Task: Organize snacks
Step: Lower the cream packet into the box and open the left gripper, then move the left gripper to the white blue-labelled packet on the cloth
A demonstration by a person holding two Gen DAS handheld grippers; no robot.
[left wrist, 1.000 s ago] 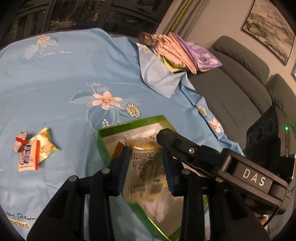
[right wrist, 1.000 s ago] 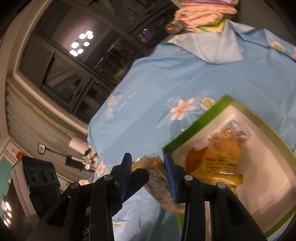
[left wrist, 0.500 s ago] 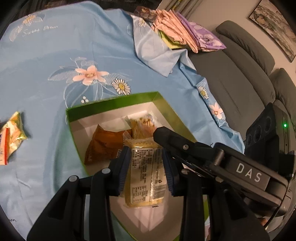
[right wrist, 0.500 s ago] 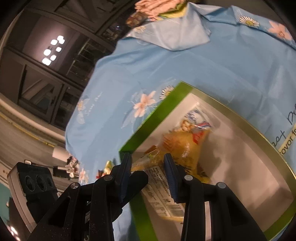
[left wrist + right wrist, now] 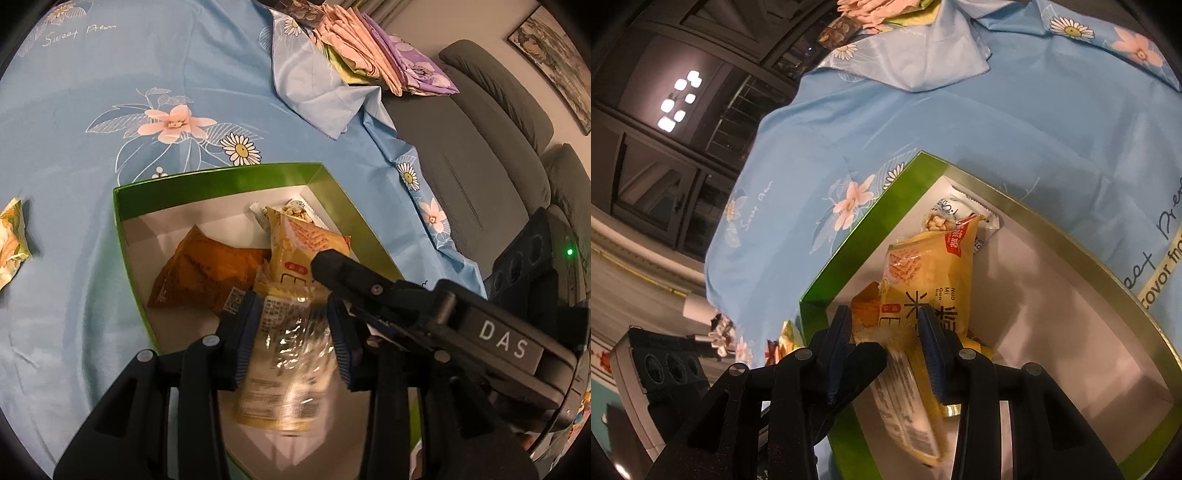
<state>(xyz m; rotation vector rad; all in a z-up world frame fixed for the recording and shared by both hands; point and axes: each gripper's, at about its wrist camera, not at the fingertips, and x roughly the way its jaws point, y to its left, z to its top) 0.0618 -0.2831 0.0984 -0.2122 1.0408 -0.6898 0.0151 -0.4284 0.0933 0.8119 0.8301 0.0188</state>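
Fingers (image 5: pixel 246 332) of the left gripper (image 5: pixel 291 339) stand parted on either side of a clear-and-yellow snack packet (image 5: pixel 284 369), which lies over the white floor of the green box (image 5: pixel 221 184); whether they pinch it cannot be told. The right gripper (image 5: pixel 882 350) is likewise parted, straddling the yellow rice-cracker packet (image 5: pixel 931 280). An orange packet (image 5: pixel 199 273) lies inside the box. Another snack (image 5: pixel 11 240) sits on the blue floral cloth (image 5: pixel 92 110).
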